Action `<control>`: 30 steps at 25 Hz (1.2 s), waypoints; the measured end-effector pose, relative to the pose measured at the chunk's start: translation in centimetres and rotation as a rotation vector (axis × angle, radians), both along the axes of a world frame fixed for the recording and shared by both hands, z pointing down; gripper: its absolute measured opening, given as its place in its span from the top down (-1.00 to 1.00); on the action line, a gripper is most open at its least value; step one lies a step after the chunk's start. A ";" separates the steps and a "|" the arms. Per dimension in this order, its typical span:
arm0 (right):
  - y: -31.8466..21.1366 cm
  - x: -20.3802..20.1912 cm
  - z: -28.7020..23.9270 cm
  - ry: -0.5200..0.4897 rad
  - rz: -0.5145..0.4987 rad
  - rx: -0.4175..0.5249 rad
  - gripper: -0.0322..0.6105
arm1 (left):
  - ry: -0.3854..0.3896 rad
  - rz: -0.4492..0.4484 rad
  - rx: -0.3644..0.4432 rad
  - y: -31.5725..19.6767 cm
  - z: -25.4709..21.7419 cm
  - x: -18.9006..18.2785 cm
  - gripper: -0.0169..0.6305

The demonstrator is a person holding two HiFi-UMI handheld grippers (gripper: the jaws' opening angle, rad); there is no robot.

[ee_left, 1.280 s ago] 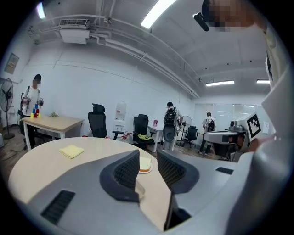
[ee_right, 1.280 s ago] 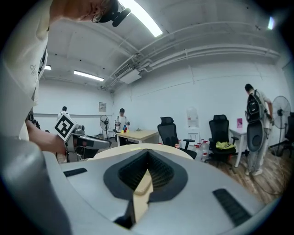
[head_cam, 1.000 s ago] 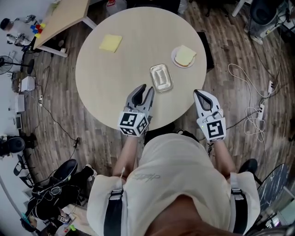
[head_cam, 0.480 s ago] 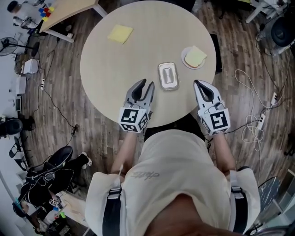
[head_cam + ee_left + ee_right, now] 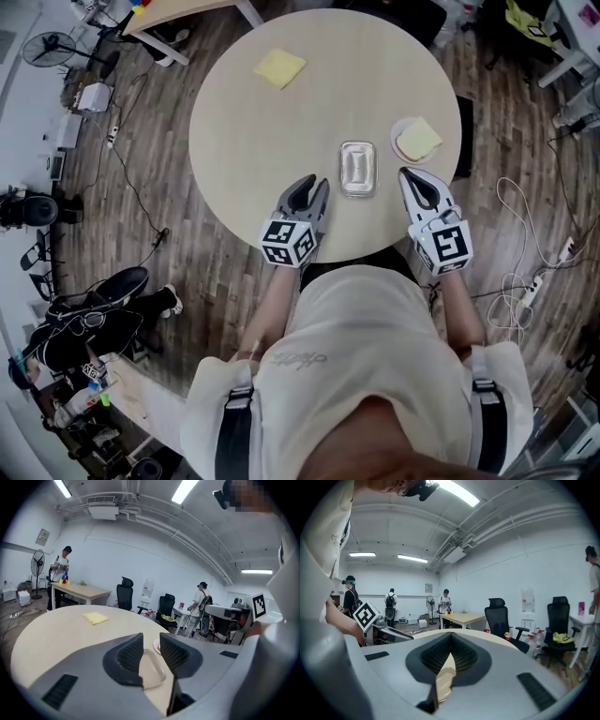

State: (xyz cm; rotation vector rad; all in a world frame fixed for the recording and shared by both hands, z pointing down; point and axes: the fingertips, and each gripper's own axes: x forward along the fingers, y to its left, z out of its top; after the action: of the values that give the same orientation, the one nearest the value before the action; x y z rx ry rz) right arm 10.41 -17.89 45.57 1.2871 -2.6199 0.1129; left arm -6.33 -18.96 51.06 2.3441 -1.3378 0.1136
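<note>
Small rectangular silver metal tin (image 5: pixel 357 169) on round beige table (image 5: pixel 281 103); left gripper (image 5: pixel 312 185) just left of tin, jaws parted, empty; right gripper (image 5: pixel 419 178) just right, pinched closed, empty; risk: nudged tin likely skids

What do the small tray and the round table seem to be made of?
The tray looks like metal: silvery grey, with a bright sheen on its middle. The round table may be wood or laminate: pale beige, matte, no grain visible.
</note>
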 end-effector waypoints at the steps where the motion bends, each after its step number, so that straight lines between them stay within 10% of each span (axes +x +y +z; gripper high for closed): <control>1: 0.0 0.1 0.3 -0.001 -0.008 -0.010 0.88 | 0.007 -0.012 -0.021 0.1 0.8 0.0 0.56; 18: 0.7 -0.9 6.2 0.058 -0.029 -0.138 0.88 | 0.026 0.034 -0.307 1.5 14.1 0.9 0.56; 25: 1.0 -2.0 7.6 0.052 -0.035 -0.172 0.88 | 0.255 0.011 -0.422 1.8 17.7 1.0 0.56; 30: 2.0 -1.4 9.7 0.109 -0.033 -0.229 0.88 | 0.281 -0.001 -0.465 1.5 19.5 0.8 0.56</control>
State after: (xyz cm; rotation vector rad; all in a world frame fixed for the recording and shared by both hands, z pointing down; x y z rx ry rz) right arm 9.05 -15.87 55.25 1.1387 -2.4522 0.3181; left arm -5.53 -17.42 70.55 1.8881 -1.0434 0.0808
